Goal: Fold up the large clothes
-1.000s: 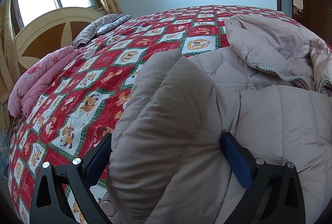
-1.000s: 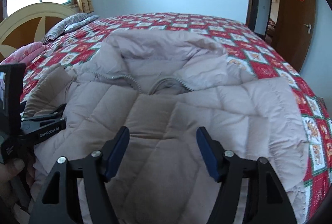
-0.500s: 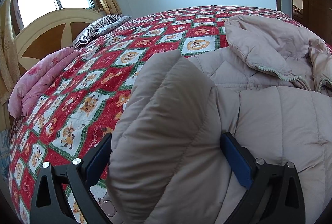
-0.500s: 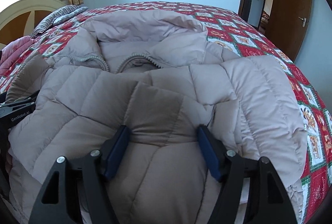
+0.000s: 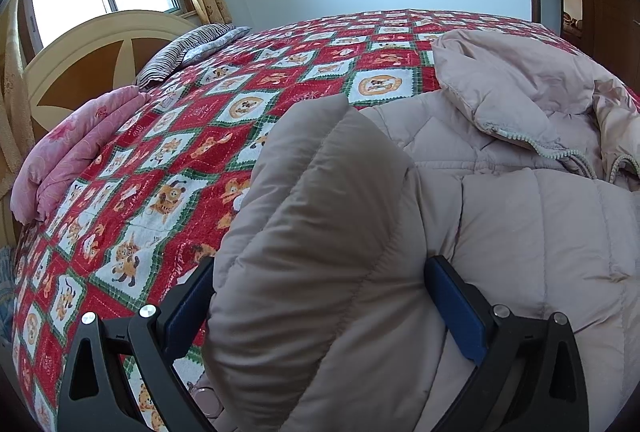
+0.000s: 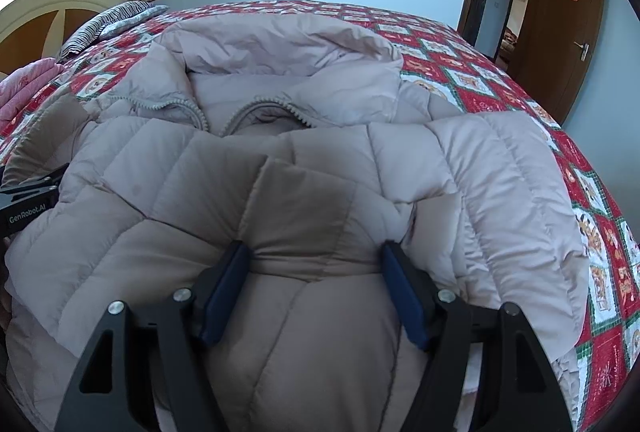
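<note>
A large beige quilted puffer jacket (image 6: 460, 168) with a hood (image 6: 280, 44) and open zipper lies on the bed; it also shows in the left wrist view (image 5: 540, 232). My left gripper (image 5: 320, 296) has its jaws wide around a thick raised fold of the jacket's left side, pads touching the fabric. My right gripper (image 6: 316, 272) has its jaws wide around a bunched fold at the jacket's middle, pads pressing into the fabric. The left gripper's body (image 6: 28, 208) shows at the left edge of the right wrist view.
The bed has a red, white and green patterned quilt (image 5: 168, 168). A folded pink blanket (image 5: 72, 144) and a striped pillow (image 5: 192, 48) lie by the cream headboard (image 5: 92, 52). A wooden door (image 6: 568, 32) stands at the right.
My right gripper moved forward and down onto the jacket, and fabric now bunches between its pads. The left gripper and its fold have hardly moved.
</note>
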Available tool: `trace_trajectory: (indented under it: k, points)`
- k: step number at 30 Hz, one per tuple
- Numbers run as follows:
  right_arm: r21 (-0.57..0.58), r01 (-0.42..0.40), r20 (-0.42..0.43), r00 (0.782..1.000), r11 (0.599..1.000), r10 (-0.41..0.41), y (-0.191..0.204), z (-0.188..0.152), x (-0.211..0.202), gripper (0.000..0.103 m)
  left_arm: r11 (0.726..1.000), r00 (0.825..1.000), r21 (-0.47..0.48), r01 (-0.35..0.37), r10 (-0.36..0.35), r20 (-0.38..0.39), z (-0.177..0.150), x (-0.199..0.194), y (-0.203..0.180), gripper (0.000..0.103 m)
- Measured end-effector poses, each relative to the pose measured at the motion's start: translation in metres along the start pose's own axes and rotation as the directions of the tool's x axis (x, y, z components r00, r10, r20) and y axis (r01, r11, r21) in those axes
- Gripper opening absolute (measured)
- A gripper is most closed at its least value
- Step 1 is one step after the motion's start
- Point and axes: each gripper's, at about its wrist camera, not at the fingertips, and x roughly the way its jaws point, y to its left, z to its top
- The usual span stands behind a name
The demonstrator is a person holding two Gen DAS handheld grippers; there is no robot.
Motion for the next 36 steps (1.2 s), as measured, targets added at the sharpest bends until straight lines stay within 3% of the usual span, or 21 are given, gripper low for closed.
trace_trajectory:
  k: [7, 11, 14, 17, 20, 23, 28, 36]
  points:
    - [-0.008, 0.008, -0.001, 1.0, 1.0, -0.008, 0.001, 0.0, 0.0, 0.072, 0.992, 0.999, 0.127, -0.02, 0.014, 0.048, 0.016, -0.034, -0.003, 0.101]
    - [-0.034, -0.016, -0.022, 1.0, 0.999, 0.015, 0.0, 0.004, -0.002, 0.074, 0.988, 0.988, 0.153, 0.033, -0.056, 0.146, 0.048, -0.07, -0.001, 0.101]
    - [-0.051, -0.052, -0.041, 0.998, 0.997, 0.05, -0.004, 0.006, -0.004, 0.075, 0.979, 0.977, 0.188, 0.076, -0.11, 0.18, 0.079, -0.075, -0.009, 0.101]
    - [-0.056, -0.085, -0.067, 0.994, 0.995, 0.081, -0.009, 0.01, -0.01, 0.075, 0.971, 0.971, 0.213, 0.107, -0.148, 0.185, 0.109, -0.058, -0.025, 0.101]
    - [-0.049, -0.128, -0.088, 0.988, 0.99, 0.124, -0.016, 0.019, -0.02, 0.075, 0.965, 0.979, 0.227, 0.128, -0.16, 0.13, 0.132, -0.028, -0.045, 0.101]
    - [-0.079, -0.112, -0.069, 0.992, 0.99, 0.107, -0.027, 0.034, -0.028, 0.075, 0.964, 0.984, 0.237, 0.121, -0.148, 0.102, 0.147, 0.002, -0.064, 0.101]
    - [-0.075, -0.082, -0.033, 0.996, 0.994, 0.079, -0.053, 0.06, -0.015, 0.076, 0.947, 0.985, 0.296, 0.123, -0.153, 0.077, 0.157, 0.037, -0.093, 0.101]
    - [-0.095, -0.038, -0.013, 0.999, 0.995, 0.037, -0.073, 0.118, 0.026, 0.076, 0.933, 0.983, 0.323, 0.157, -0.18, 0.041, 0.157, 0.066, -0.111, 0.101]
